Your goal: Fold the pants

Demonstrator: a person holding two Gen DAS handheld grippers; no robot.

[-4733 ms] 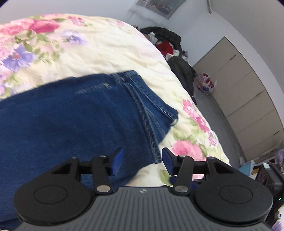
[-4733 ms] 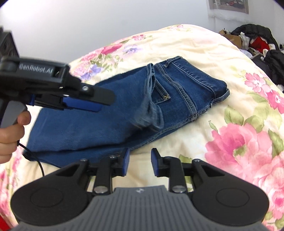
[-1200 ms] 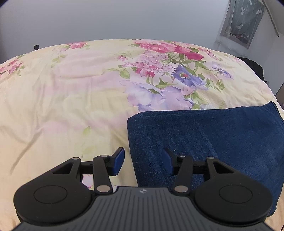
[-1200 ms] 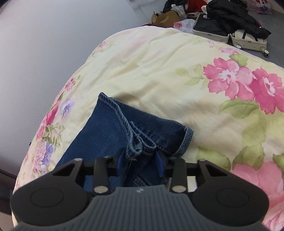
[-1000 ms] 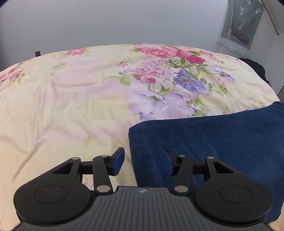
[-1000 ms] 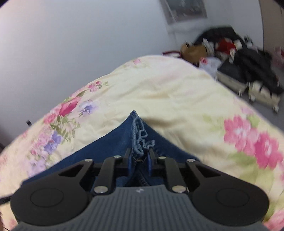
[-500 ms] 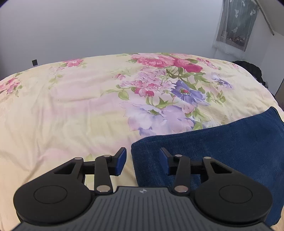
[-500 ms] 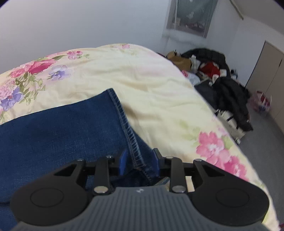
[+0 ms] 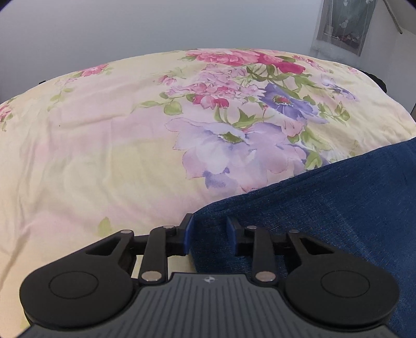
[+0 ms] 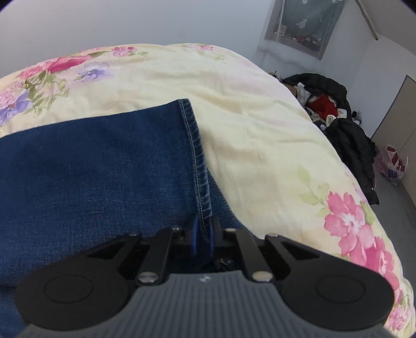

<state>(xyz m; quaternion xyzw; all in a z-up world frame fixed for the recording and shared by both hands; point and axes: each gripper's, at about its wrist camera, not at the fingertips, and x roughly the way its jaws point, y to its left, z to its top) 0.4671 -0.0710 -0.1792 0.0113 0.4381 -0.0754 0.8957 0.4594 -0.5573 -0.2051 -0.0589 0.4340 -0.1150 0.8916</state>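
Note:
Dark blue jeans (image 9: 325,208) lie folded flat on a floral bedspread (image 9: 117,143). In the left wrist view my left gripper (image 9: 209,231) has its jaws part closed around the folded corner of the jeans, with denim filling the gap between them. In the right wrist view my right gripper (image 10: 203,231) is shut on the stitched hem edge of the jeans (image 10: 104,169), which spread away to the left. Each gripper is hidden from the other's view.
The bed's right edge drops to the floor, where dark coats and red clothing (image 10: 330,109) are piled. A pink bag (image 10: 392,163) stands by pale cupboard doors. A wall runs behind the bed, with a curtained window (image 9: 343,23) at the right.
My left gripper's jaws have narrowed around the jeans' corner and moved onto it. My right gripper has closed tighter on the hem and laid the leg flat across the jeans.

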